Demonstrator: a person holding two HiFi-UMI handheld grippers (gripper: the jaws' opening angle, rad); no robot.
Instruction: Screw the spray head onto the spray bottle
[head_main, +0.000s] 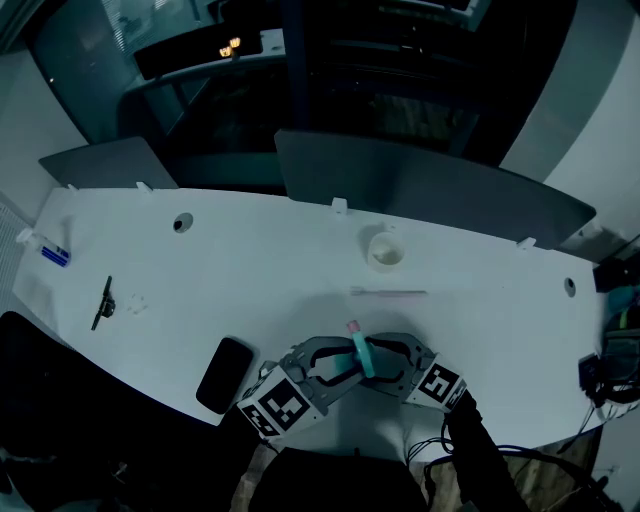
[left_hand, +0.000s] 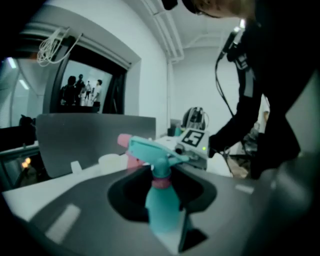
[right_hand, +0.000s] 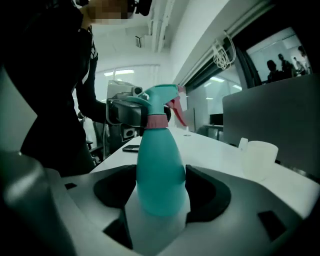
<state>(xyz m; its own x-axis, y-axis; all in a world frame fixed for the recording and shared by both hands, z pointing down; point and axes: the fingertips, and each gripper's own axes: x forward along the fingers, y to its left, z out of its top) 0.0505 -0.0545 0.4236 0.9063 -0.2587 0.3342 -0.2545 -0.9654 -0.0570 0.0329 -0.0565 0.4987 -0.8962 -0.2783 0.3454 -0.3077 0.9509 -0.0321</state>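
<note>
One teal bottle (right_hand: 160, 170), held from both sides
The right gripper (right_hand: 161, 197) squeezes the bottle round its fat belly, jaws wide; the left gripper (left_hand: 162, 217) pinches it, jaws half shut, just under the spray head (left_hand: 150, 152). Only the head view shows black-and-white squares on both cubes (head_main: 275, 408).

This looks like an open-plan office (dim in the head view). A long white desk (head_main: 250, 290) has round cable holes (head_main: 182, 222), grey divider screens (head_main: 420, 190) standing along its far edge, and a smartphone (head_main: 226, 374) lying on it. Past the screens is a glazed wall (left_hand: 85, 92) with people standing behind it, under exposed ceiling pipes (left_hand: 170, 35).
</note>
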